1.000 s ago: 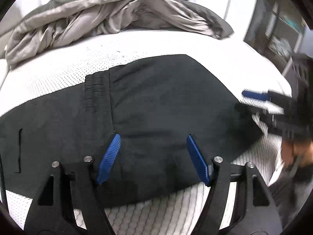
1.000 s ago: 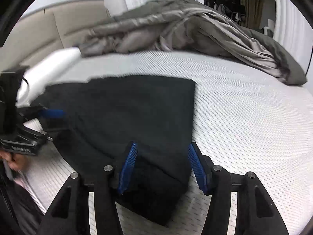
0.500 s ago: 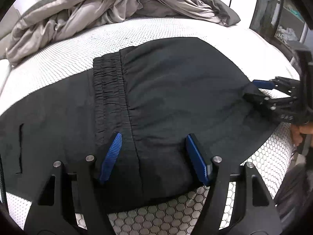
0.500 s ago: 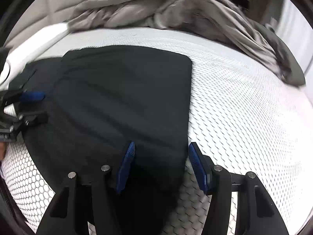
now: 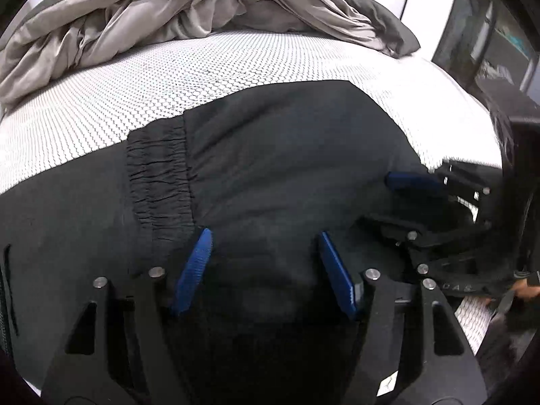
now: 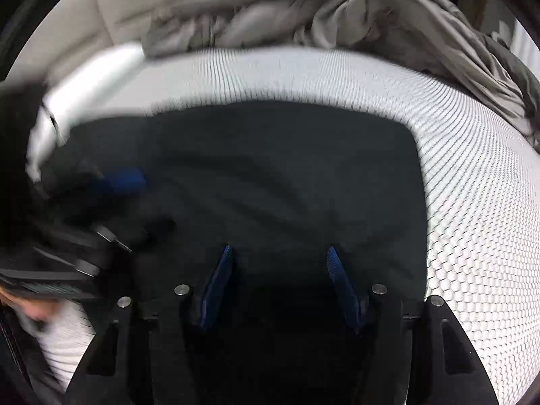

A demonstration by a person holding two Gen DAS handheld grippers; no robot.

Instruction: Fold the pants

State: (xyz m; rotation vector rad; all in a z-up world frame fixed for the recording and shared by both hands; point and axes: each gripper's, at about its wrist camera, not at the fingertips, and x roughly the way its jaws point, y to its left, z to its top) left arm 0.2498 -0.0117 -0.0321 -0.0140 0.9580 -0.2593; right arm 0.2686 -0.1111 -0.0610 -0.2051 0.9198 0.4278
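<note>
Black pants (image 5: 270, 168) lie folded on the white mesh mattress, elastic waistband (image 5: 158, 172) showing in the left wrist view. My left gripper (image 5: 265, 239) is open, low over the near edge of the pants. My right gripper (image 6: 279, 253) is open, low over the pants (image 6: 287, 175) near their right side. Each gripper shows in the other's view: the right one (image 5: 422, 202) at the pants' right edge, the left one (image 6: 111, 199) blurred at the left.
A rumpled grey duvet (image 5: 189, 10) lies across the far side of the mattress (image 5: 236, 64); it also shows in the right wrist view (image 6: 337, 10). A beige headboard (image 6: 101, 6) stands at far left. Dark shelving (image 5: 489, 40) stands beyond the bed's right edge.
Both grippers have moved forward and lower over the pants, and closer to each other. The pants lie as before.
</note>
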